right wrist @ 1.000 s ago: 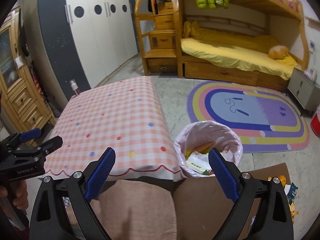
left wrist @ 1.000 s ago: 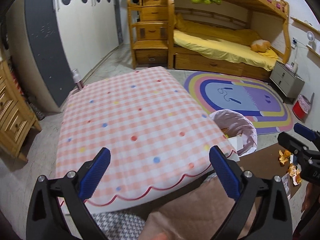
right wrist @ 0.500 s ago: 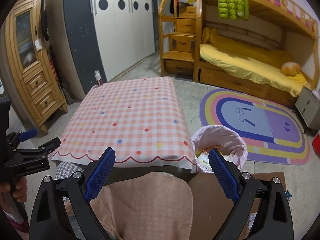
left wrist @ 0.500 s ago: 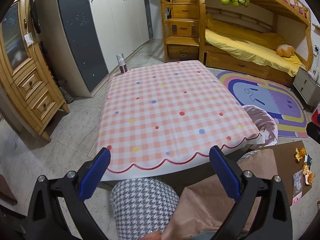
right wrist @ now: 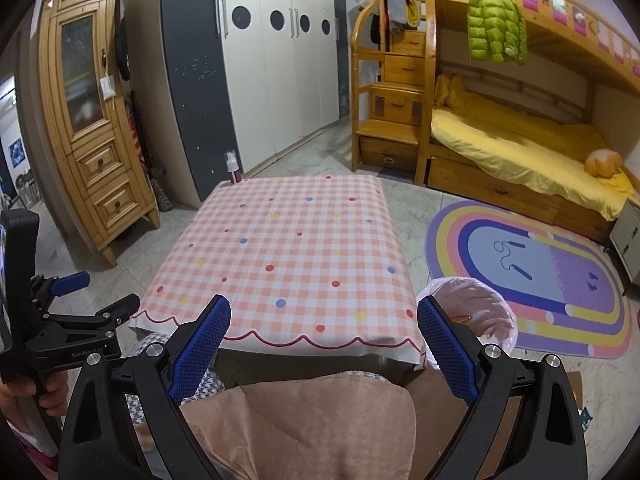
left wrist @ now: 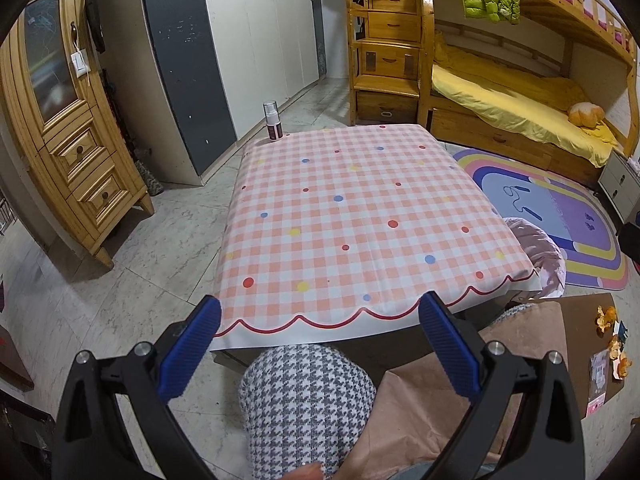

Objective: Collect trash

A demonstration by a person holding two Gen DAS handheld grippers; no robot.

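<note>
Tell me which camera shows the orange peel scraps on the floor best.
The left wrist view: the orange peel scraps lie in plain sight on the brown cardboard, at the right edge. The right wrist view shows only a sliver of cardboard, no clear peels.

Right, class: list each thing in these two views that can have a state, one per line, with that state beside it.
Left claw: open, holding nothing.
Right claw: open, holding nothing.
Trash bin: uncovered, lined with a pink bag, holding trash.
Orange peels: loose on the brown mat, not collected.
Spray bottle: upright, at the table's far corner.
Wardrobe doors: shut.
Green jacket: hanging from the upper bunk.
</note>
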